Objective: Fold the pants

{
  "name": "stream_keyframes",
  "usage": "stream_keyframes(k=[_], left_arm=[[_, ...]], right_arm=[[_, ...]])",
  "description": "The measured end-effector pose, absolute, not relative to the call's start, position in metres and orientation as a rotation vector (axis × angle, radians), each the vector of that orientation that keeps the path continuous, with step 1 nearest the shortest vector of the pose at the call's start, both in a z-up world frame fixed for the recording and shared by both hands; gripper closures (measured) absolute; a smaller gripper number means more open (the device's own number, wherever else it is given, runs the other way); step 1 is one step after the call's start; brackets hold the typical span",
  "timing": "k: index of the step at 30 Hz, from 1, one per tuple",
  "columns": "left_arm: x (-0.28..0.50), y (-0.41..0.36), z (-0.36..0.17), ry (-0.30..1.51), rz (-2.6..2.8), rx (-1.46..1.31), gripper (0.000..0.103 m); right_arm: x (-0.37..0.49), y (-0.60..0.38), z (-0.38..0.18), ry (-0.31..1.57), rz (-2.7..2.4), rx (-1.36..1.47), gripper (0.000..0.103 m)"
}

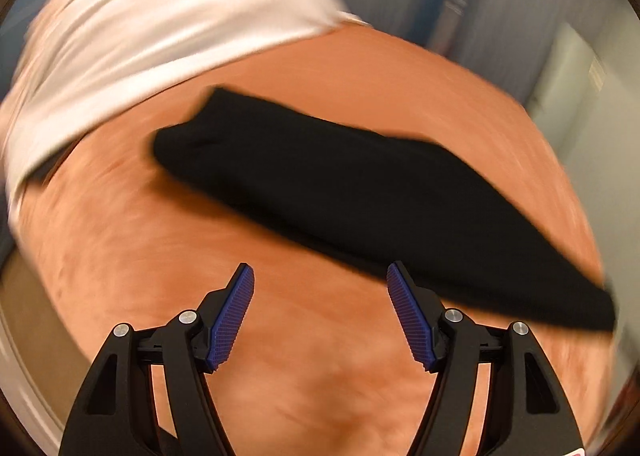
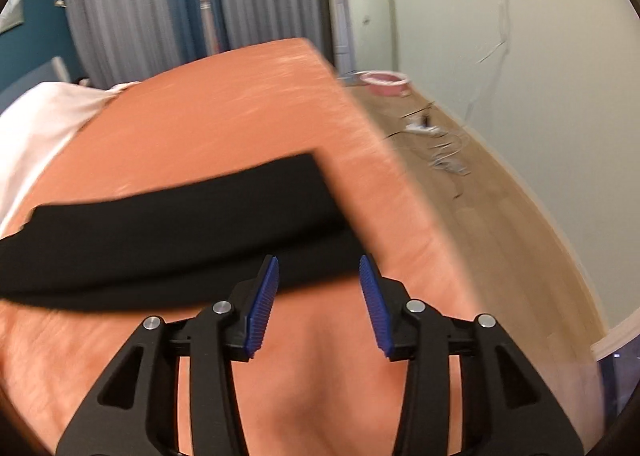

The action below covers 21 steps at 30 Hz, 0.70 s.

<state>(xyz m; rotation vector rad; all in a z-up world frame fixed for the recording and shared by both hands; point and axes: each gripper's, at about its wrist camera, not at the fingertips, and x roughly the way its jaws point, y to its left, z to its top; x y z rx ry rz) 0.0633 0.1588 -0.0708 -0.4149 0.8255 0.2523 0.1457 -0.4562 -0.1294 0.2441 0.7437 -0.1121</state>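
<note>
Black pants (image 1: 352, 192) lie folded lengthwise into a long strip on an orange bedsheet (image 1: 200, 256). My left gripper (image 1: 320, 276) is open and empty, just in front of the strip's near edge. In the right wrist view the same pants (image 2: 180, 232) stretch from the left edge to mid-frame. My right gripper (image 2: 318, 268) is open and empty, its fingertips at the near edge of the strip's right end. Both views are blurred by motion.
White bedding (image 1: 160, 36) is bunched at the far side of the bed. The bed's right edge (image 2: 384, 160) drops to a wooden floor (image 2: 500, 196) with cables, a power strip (image 2: 422, 129) and a pink basin (image 2: 384, 82). Curtains (image 2: 160, 8) hang behind.
</note>
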Motion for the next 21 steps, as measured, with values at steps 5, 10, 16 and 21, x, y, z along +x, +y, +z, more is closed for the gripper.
stream_keyframes(k=[5, 10, 16, 21], left_arm=[[0.069, 0.249, -0.078, 0.799, 0.374, -0.565, 0.036], [0.098, 0.312, -0.094, 0.795, 0.291, -0.77, 0.036], [0.138, 0.338, -0.131, 0.934, 0.209, -0.927, 0.052], [0.149, 0.344, -0.114, 0.865, 0.091, -0.957, 0.098]], right_arm=[[0.11, -0.38, -0.135, 0.767, -0.015, 0.265, 0.062], [0.105, -0.304, -0.143, 0.794, 0.042, 0.21, 0.06], [0.107, -0.25, -0.143, 0.813, 0.074, 0.167, 0.059], [0.091, -0.213, -0.131, 0.8, 0.064, 0.097, 0.058]])
